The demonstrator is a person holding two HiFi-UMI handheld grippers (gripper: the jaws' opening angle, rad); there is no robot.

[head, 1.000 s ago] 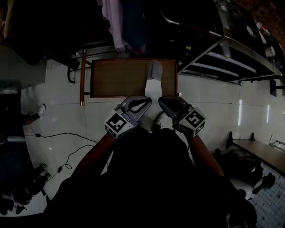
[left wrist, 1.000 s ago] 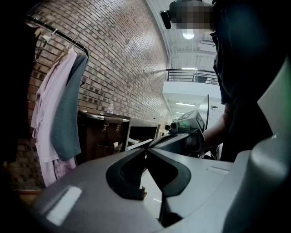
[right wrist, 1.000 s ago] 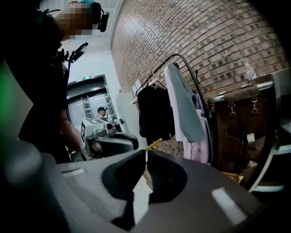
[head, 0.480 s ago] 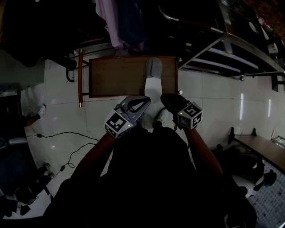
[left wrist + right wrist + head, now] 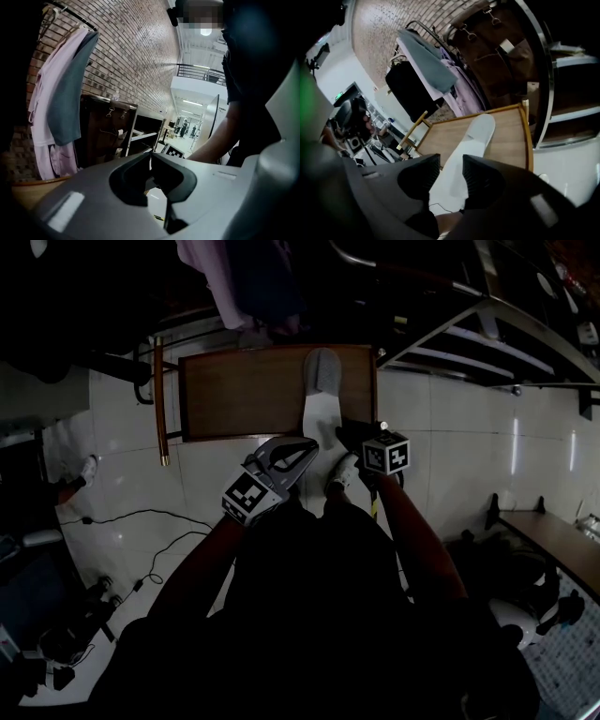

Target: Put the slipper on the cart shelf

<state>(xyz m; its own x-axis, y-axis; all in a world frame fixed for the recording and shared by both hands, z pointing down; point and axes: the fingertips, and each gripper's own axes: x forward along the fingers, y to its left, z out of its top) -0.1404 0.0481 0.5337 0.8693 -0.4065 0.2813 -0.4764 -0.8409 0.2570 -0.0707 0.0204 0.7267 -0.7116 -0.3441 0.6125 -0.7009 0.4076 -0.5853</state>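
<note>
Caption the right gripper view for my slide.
Right gripper, jaws opening around the white slipper on the cart shelf.

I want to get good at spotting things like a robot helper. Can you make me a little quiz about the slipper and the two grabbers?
1. True or false: the left gripper has its jaws wide apart.
2. Where does the toe end of the flat white slipper lie? A: on the white tiled floor. B: on the brown wooden cart shelf. C: between the left gripper's jaws.
3. Which gripper is nearest the slipper's heel end?

Key:
1. False; they are together.
2. B.
3. The right gripper; its jaws are opening, with the heel end between them.
</note>
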